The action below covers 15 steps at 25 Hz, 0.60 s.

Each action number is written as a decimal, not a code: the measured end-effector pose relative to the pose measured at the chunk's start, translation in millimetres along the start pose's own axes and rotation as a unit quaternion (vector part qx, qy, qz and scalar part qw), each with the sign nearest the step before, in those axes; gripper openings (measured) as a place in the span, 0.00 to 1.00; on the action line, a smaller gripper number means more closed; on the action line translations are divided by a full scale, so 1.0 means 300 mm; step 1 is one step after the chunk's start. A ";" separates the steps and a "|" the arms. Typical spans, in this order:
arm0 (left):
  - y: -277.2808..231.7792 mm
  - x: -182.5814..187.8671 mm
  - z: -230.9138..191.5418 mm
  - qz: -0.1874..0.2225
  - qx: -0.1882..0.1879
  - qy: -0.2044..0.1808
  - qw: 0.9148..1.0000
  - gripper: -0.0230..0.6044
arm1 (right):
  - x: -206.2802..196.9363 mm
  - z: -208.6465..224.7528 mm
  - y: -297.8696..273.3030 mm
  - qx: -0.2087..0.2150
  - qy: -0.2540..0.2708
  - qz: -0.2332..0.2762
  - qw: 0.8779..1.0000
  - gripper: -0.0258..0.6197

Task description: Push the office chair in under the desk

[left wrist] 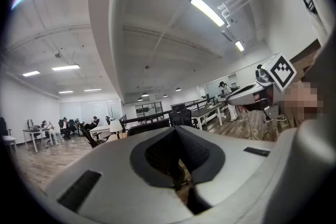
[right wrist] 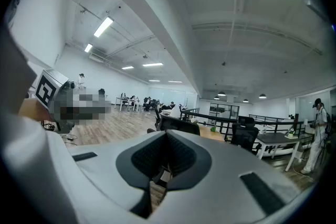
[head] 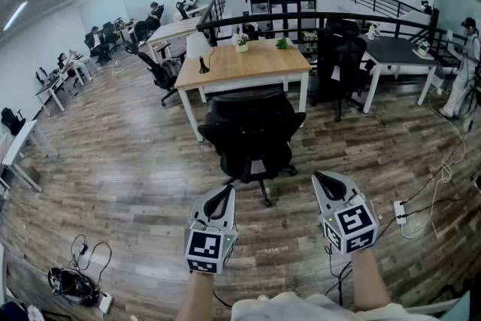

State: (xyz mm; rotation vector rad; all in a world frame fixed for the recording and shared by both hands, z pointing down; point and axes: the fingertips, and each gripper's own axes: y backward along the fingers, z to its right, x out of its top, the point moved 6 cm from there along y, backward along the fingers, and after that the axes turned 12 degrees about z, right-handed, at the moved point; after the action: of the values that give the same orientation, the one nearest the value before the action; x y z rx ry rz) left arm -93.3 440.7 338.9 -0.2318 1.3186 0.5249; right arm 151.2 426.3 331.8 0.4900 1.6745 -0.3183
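Note:
A black office chair (head: 252, 133) stands on the wood floor with its back toward me, pulled out from the near side of a wooden-topped desk (head: 248, 61) with white legs. My left gripper (head: 224, 195) is shut and empty, held short of the chair's base at its left. My right gripper (head: 325, 180) is also shut and empty, off to the chair's right. Neither touches the chair. In the left gripper view the chair's top (left wrist: 149, 127) shows just past the jaws; in the right gripper view the chair (right wrist: 178, 125) sits straight ahead.
A white lamp (head: 198, 47) and small plants stand on the desk. A second black chair (head: 340, 60) and a dark table (head: 402, 52) are at the right. Cables and a power strip (head: 400, 211) lie on the floor at right, more cables (head: 74, 283) at lower left. People sit at far desks.

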 end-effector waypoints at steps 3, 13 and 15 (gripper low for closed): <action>-0.026 -0.007 -0.001 0.000 0.003 -0.001 1.000 0.05 | -0.011 0.024 -0.020 0.002 -0.003 0.002 1.000 0.05; -0.060 -0.015 0.018 -0.002 0.019 0.004 1.000 0.05 | -0.003 0.086 -0.026 0.012 -0.036 0.030 0.999 0.05; -0.060 -0.015 0.031 -0.005 0.021 0.004 1.000 0.05 | -0.009 0.095 -0.022 0.019 -0.036 0.022 0.999 0.05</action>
State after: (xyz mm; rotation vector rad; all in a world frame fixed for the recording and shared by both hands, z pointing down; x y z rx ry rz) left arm -77.1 428.3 343.0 -0.2055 1.3339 0.4878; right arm 173.0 406.5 329.4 0.5376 1.5876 -0.3326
